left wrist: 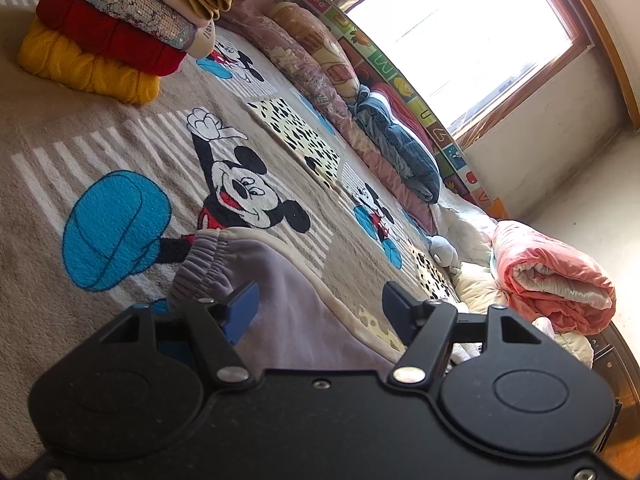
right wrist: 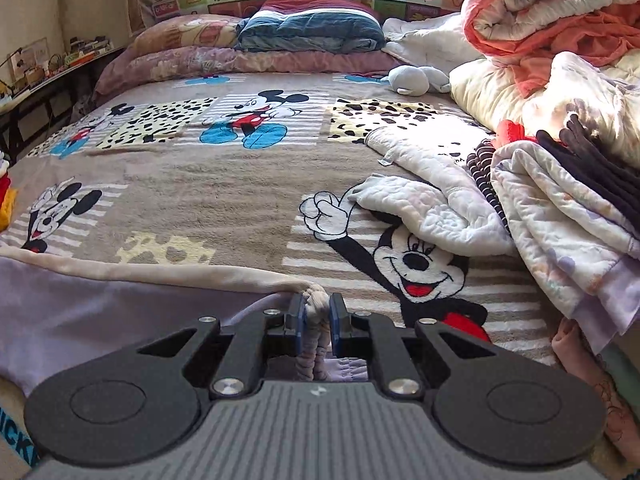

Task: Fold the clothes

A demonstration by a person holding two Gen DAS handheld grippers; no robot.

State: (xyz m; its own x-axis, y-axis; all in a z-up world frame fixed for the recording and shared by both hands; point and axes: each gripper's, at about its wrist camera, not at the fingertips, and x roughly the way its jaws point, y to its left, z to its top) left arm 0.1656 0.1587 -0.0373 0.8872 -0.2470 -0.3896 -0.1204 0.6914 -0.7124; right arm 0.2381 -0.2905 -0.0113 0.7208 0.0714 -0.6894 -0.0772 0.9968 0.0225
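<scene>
A lilac-grey garment (left wrist: 288,292) with a cream edge lies on the cartoon-mouse blanket (left wrist: 120,152). Its gathered elastic cuff (left wrist: 200,272) sits just left of my left gripper (left wrist: 318,312). That gripper hovers open over the cloth, blue pads wide apart and pressing on nothing. In the right wrist view the same garment (right wrist: 100,312) spreads to the left. My right gripper (right wrist: 317,314) is shut on a bunched bit of its cream-edged hem, which is pinched between the pads.
A stack of folded clothes (left wrist: 100,36), yellow, red, sequinned and beige, stands on the far part of the bed. A heap of unfolded clothes (right wrist: 560,220) and a rolled pink quilt (right wrist: 560,12) fill the right side. Pillows (right wrist: 308,32) and a plush toy (right wrist: 416,80) line the headboard.
</scene>
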